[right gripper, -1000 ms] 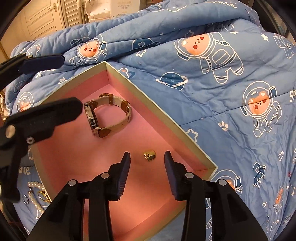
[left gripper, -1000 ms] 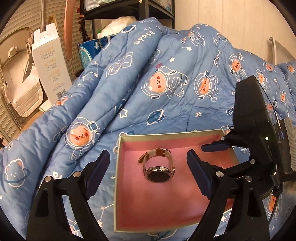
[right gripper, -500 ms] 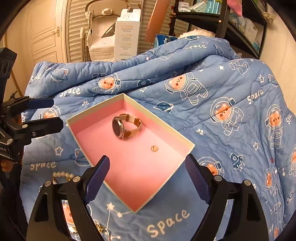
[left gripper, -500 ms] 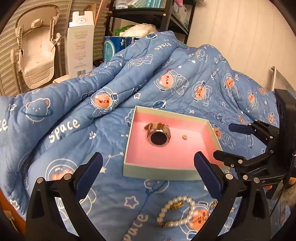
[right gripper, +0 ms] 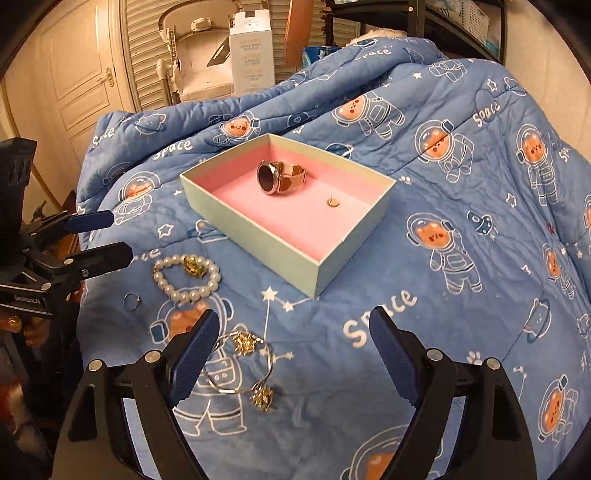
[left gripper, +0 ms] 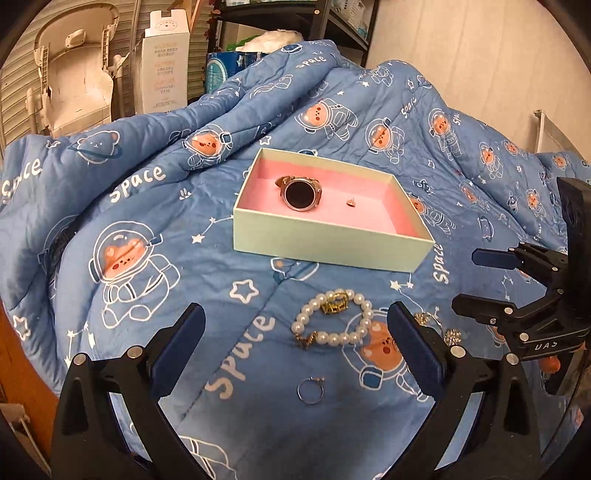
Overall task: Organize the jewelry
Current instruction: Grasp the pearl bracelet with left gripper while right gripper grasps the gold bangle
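Two pieces in box (left gripper: 325,243): watch (left gripper: 300,194), earring (left gripper: 351,202)

A home bedroom or storage corner.
A quilted space-bear blanket (left gripper: 155,236) fills the frame; at the top stand a panelled door (right gripper: 79,70), baby seat (left gripper: 70,74) and black shelving (left gripper: 295,18).

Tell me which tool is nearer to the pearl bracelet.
Left. The pearl bracelet lies just ahead of the left tool, between its open fingers. The right tool hangs further off, with the bracelet ahead to its left.
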Action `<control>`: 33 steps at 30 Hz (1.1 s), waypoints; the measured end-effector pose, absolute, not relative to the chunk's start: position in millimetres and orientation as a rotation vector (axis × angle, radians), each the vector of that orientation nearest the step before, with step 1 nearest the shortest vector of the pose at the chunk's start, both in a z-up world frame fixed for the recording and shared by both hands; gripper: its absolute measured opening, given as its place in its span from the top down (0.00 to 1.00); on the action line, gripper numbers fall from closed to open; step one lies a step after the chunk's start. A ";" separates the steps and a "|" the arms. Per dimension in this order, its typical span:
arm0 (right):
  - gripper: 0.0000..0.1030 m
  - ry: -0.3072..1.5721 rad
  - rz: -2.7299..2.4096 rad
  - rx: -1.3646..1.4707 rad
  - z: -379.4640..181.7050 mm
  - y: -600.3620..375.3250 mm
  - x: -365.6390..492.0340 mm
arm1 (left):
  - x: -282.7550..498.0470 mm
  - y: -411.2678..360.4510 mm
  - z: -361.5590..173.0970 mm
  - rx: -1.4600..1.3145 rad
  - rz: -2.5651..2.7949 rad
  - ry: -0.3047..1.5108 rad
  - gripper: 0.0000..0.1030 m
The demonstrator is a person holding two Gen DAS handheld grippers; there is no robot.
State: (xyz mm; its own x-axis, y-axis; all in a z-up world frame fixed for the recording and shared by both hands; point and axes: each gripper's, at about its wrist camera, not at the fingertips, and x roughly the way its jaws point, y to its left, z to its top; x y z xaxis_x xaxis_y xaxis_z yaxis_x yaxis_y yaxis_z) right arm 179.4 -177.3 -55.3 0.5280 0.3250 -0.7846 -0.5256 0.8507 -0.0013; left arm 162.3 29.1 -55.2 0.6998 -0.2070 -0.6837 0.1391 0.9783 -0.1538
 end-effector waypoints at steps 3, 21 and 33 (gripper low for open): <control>0.21 0.892 0.570 -0.299 -63.7 -173.3 167.0 | 154.9 25.6 -62.7 -0.091 -0.198 0.790 0.06; 0.28 0.956 0.666 -0.424 -97.5 -157.5 168.1 | 165.1 19.0 -80.2 -0.043 -0.252 0.838 0.22; 0.30 0.970 0.680 -0.420 -103.5 -153.1 173.2 | 201.5 24.2 -88.3 0.012 -0.318 0.920 0.64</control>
